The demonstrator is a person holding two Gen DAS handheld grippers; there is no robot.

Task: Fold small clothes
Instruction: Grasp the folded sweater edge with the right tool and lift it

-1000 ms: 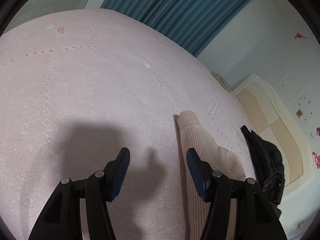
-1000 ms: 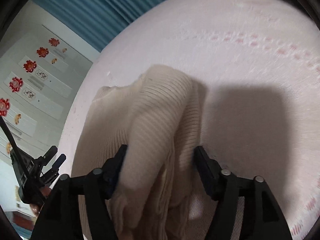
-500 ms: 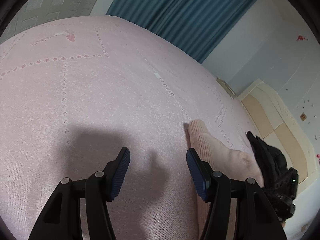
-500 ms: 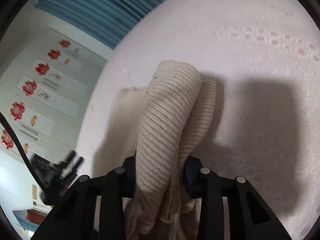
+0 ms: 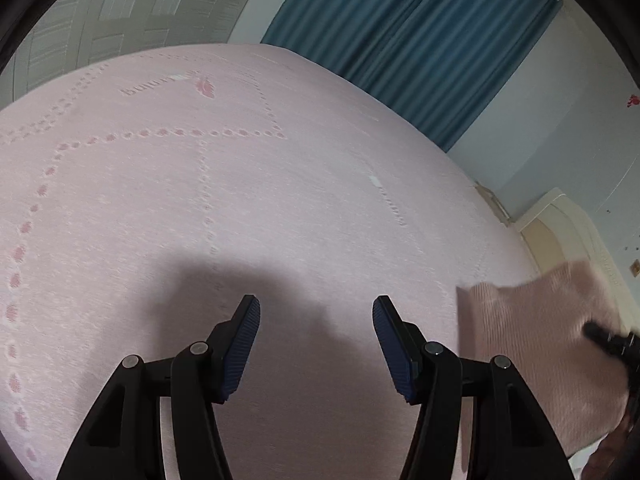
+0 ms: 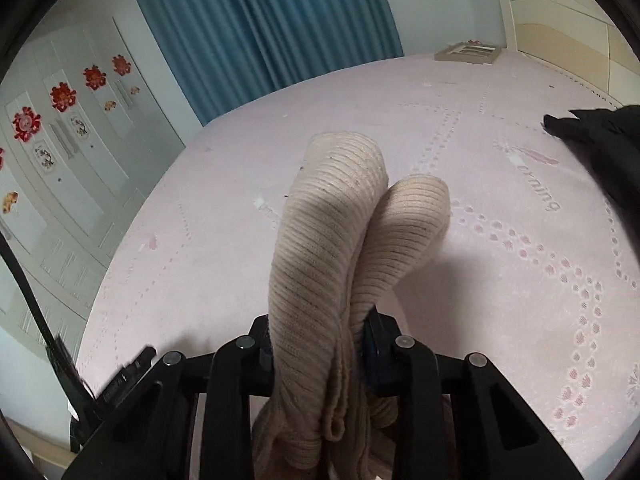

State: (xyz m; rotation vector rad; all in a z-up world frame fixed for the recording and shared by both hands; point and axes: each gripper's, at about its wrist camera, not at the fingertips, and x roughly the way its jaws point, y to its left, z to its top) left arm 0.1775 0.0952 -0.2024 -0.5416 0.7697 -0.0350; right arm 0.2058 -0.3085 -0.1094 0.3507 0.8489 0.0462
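Two grippers work above a pink bed (image 5: 280, 200) patterned with dotted lines. On the left, the left gripper (image 5: 316, 338) hangs wide open over bare sheet, its blue-padded fingers (image 5: 240, 348) holding nothing, its shadow on the cover beneath. To its right a beige ribbed sweater (image 5: 536, 344) hangs lifted off the bed, blurred at the frame's edge. The right gripper (image 6: 320, 344) is clamped tight on bunched folds of that sweater (image 6: 332, 240), two rounded ribbed rolls rising in front of the camera and hiding the fingertips. A black jacket (image 6: 600, 148) lies on the bed at far right, well apart from the knit. Blue curtains (image 6: 260, 28) hang behind the bed
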